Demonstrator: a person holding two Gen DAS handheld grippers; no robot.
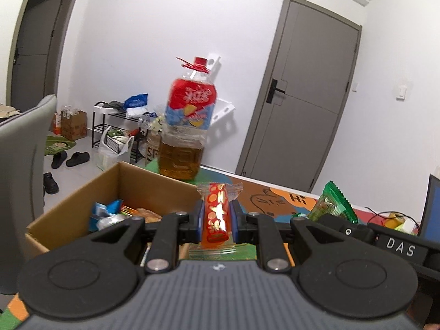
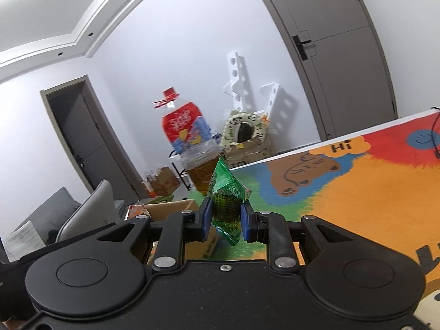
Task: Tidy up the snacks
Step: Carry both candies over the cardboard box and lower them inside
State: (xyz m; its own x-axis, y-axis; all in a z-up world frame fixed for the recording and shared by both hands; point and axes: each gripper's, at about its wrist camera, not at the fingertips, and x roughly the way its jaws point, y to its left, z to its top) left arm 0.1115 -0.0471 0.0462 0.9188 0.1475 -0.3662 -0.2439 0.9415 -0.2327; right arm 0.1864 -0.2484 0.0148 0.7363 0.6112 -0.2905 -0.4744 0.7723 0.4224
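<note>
My left gripper (image 1: 217, 217) is shut on a red and orange snack packet (image 1: 217, 214), held above the near right edge of an open cardboard box (image 1: 148, 184). Several snack packets (image 1: 110, 214) lie inside the box. My right gripper (image 2: 227, 217) is shut on a green snack packet (image 2: 227, 195), held above the table; the box (image 2: 170, 209) lies to its left. The right gripper and its green packet (image 1: 332, 203) also show at the right of the left wrist view.
A large oil bottle (image 1: 188, 121) with a red cap stands behind the box on the colourful cartoon table mat (image 2: 357, 187). A grey chair (image 1: 19, 165) is to the left. A cable (image 1: 385, 216) and a dark screen edge (image 1: 431, 209) sit far right.
</note>
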